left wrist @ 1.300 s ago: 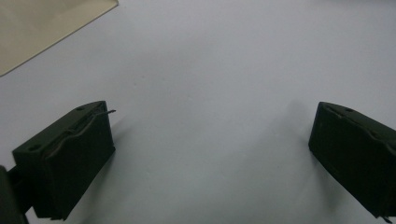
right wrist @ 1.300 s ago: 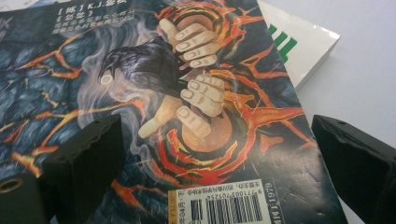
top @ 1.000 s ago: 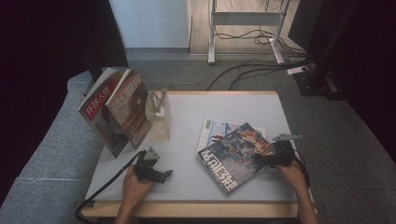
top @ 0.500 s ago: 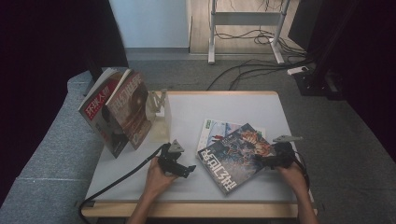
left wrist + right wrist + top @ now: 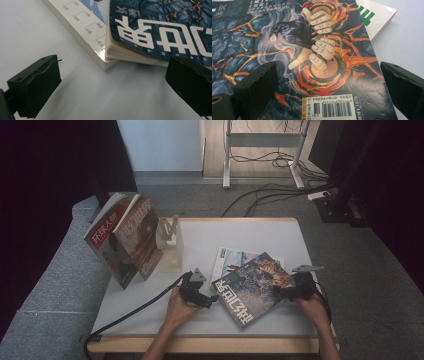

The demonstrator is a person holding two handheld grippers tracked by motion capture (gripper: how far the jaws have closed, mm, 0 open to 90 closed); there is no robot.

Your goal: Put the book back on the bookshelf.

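Left gripper view: magazine (image 5: 160, 30) beyond parted jaws

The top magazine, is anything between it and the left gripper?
Nothing visible. The left gripper, jaws wide open, faces the corner of the top magazine across bare table; the magazine underneath lies beside that path.

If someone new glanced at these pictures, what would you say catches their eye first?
Probably the dark magazine with its fiery orange cover, lying on a white magazine at the table's near right. The left gripper and right gripper, both open, flank it. At the table's left edge, two more magazines lean on a pale stand.
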